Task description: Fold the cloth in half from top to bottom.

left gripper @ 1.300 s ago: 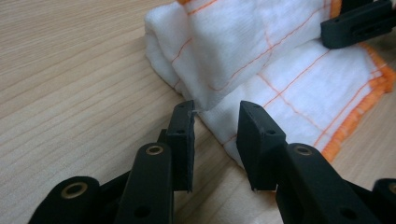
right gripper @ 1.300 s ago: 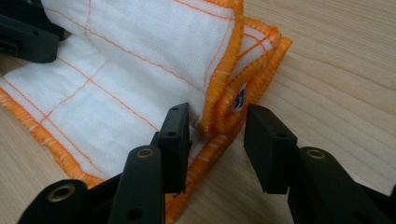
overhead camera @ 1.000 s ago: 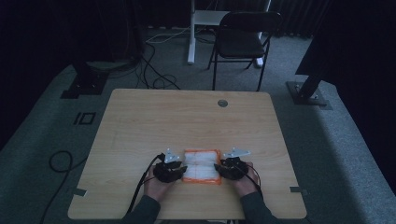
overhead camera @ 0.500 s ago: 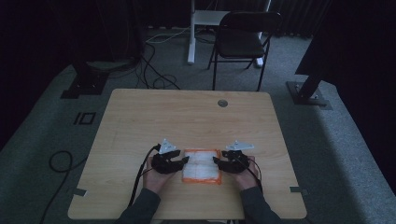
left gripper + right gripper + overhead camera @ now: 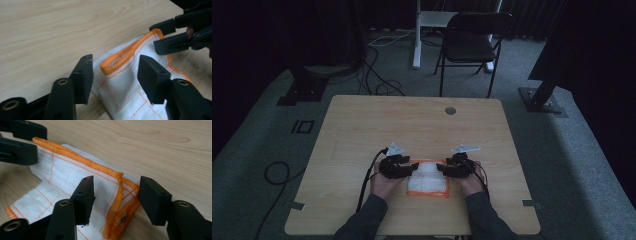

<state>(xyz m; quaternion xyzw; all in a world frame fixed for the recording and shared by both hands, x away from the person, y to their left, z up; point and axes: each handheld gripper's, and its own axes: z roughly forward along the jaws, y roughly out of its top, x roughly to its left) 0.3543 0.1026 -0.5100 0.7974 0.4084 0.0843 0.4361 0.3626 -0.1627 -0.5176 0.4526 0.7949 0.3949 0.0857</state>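
High view — both grippers, left gripper [image 5: 411,169] & right gripper [image 5: 443,169], fingers just spreading, straddle the cloth [image 5: 428,179] unpinched.

No text, label, brand, number or sign can be read anywhere in these views. A small dark mark is seen on the folded corner of the orange-edged white cloth [image 5: 75,182] in the right gripper view, but it is too small and blurred to be made out as lettering.
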